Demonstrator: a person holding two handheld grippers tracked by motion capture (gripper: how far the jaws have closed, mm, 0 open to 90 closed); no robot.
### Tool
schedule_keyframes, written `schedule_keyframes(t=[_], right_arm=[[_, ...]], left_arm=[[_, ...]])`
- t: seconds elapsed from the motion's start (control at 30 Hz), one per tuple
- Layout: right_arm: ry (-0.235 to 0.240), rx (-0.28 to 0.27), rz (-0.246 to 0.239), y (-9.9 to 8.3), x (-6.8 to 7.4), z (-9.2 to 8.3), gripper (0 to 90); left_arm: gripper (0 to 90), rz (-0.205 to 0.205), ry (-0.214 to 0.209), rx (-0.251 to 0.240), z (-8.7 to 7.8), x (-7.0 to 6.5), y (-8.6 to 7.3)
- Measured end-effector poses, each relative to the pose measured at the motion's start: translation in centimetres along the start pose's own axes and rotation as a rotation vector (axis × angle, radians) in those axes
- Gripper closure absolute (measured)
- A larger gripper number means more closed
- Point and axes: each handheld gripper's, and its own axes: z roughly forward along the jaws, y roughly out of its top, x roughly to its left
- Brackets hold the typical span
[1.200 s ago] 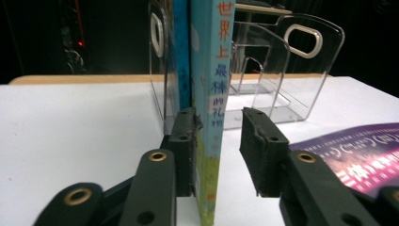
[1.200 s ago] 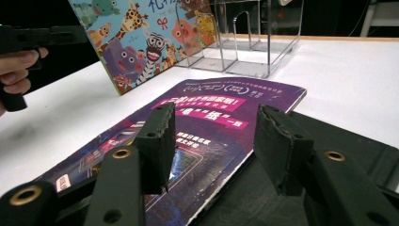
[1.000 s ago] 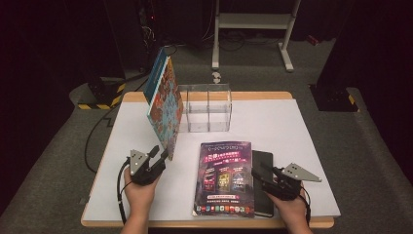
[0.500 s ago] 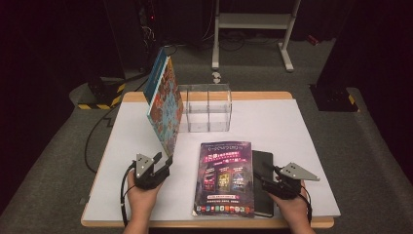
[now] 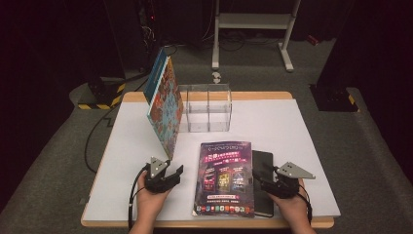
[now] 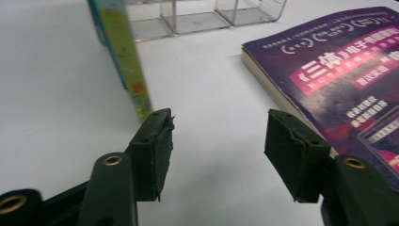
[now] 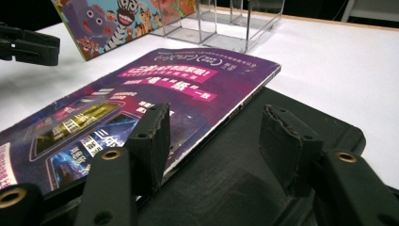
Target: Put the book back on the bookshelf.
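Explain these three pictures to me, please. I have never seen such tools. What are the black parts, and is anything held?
A person holds a hand tool with two black jaws in each hand: the left gripper and the right gripper. One camera looks down from above; one rides on each tool. On the white table stand a colourful book, leaning at a clear plastic box, and a purple book lying on a black book. The left jaws have just opened, off the colourful book. Both tools hold nothing.

Picture book leaning left of clear organizer, magazine in front
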Motion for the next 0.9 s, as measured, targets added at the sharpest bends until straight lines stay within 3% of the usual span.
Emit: schedule_keyframes(t=[0.23, 0.4, 0.67, 0.8, 0.9], right_arm=[[-0.019, 0.041, -0.008, -0.1, 0.0, 0.4, 41.7], [-0.031, 0.047, -0.019, -0.3, -0.1, 0.4, 41.7], [-0.029, 0.062, -0.026, -0.4, 0.0, 0.4, 39.6], [-0.037, 0.069, -0.029, -0.4, 0.1, 0.3, 39.1], [-0.041, 0.072, -0.025, -0.3, 0.1, 0.3, 38.7]], left_arm=[[37.6, 0.001, -0.03, 0.057, 0.4, -0.7, -0.5], [32.7, 0.009, -0.022, 0.151, 0.9, -0.8, -0.8], [27.3, 0.021, -0.007, 0.201, 1.5, -1.3, -1.0], [29.0, 0.036, -0.036, 0.186, 1.5, -1.8, -1.1], [29.6, 0.043, -0.058, 0.205, 1.5, -2.2, -1.3]])
